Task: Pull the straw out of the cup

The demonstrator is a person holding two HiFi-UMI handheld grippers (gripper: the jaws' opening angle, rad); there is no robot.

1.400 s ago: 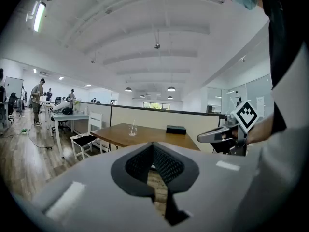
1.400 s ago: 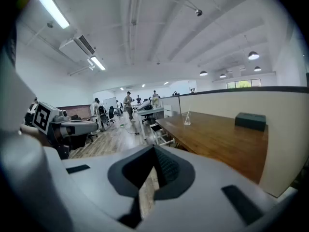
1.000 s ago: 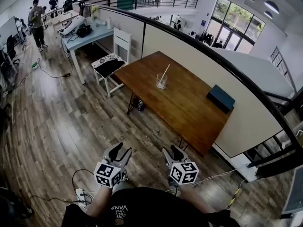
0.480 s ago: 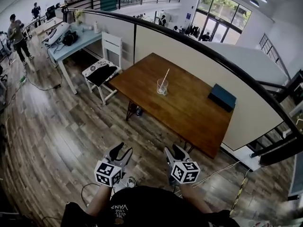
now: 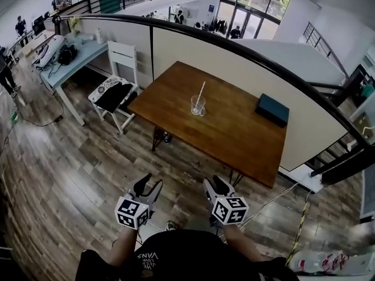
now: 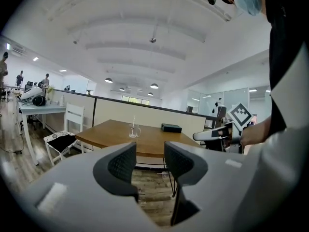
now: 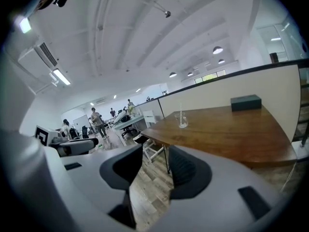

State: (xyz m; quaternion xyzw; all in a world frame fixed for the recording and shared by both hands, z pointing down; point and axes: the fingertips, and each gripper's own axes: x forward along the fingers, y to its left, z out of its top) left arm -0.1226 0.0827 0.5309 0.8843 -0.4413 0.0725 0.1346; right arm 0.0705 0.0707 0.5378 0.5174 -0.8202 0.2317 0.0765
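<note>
A clear glass cup (image 5: 198,106) stands near the middle of a brown wooden table (image 5: 234,139), with a white straw (image 5: 201,92) leaning up out of it. The cup (image 6: 133,131) and the cup (image 7: 182,122) look small and far off in both gripper views. My left gripper (image 5: 147,188) and right gripper (image 5: 212,186) are held low over the wooden floor, well short of the table. Both stand open with nothing between their jaws.
A dark teal box (image 5: 272,109) lies at the table's far right. A white chair (image 5: 114,86) with a patterned cushion stands left of the table, beside a light blue desk (image 5: 70,54). A partition with a dark rail (image 5: 246,51) runs behind the table. Cables (image 5: 275,206) lie on the floor.
The view has moved toward the table, which now sits more centred and closer. Both grippers keep their place low in the picture and stay open.
</note>
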